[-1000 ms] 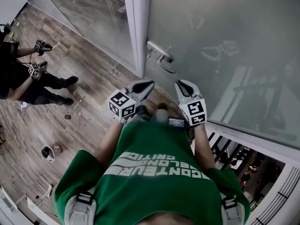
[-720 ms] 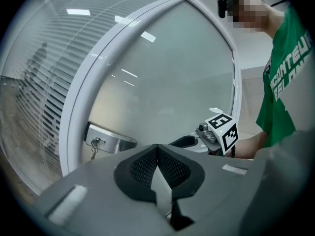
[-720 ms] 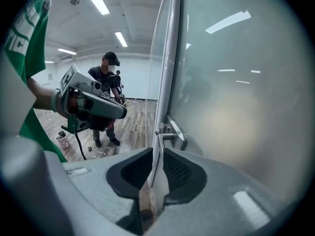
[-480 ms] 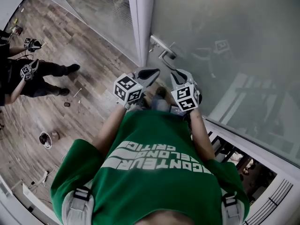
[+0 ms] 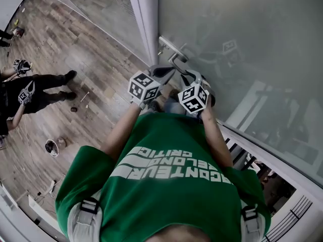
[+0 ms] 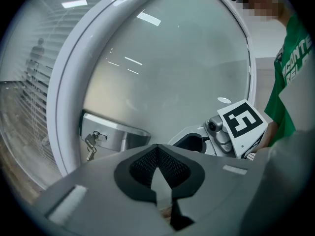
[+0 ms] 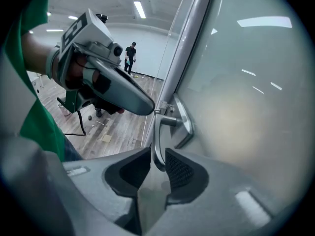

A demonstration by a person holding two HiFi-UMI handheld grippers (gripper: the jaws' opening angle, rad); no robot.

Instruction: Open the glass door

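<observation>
Nearest the camera is the person's green shirt (image 5: 166, 180), with both forearms reaching forward toward the handle (image 7: 157, 141). The right hand-held gripper (image 7: 157, 163) has its jaws closed on the handle's metal lever. The lever runs down between the two dark pads, and its free end sits deep in the gap. The left hand-held gripper (image 6: 157, 151) has its pads together at the tips and nothing between them. It hangs just to the frame side of the handle, with its nose near the handle's root, and I cannot tell whether it touches. In the head view the two marker cubes sit side by side just below the handle, with the left hand-held gripper (image 5: 162, 72) and the right hand-held gripper (image 5: 190, 75) both pointing up at it. Beside the handle, toward the frame, a metal plate (image 6: 118, 136) carries a lock with keys (image 6: 90, 144) hanging from it. The handle is fixed to the frosted glass door (image 5: 242, 34), close to the door's edge, where it meets the white frame (image 5: 146, 19). Beyond the frame, on the side away from the handle, is a wooden floor (image 5: 75, 44). Well apart from the handle, another person in dark clothes (image 5: 30, 92) stands on that floor, also holding marker cubes.
</observation>
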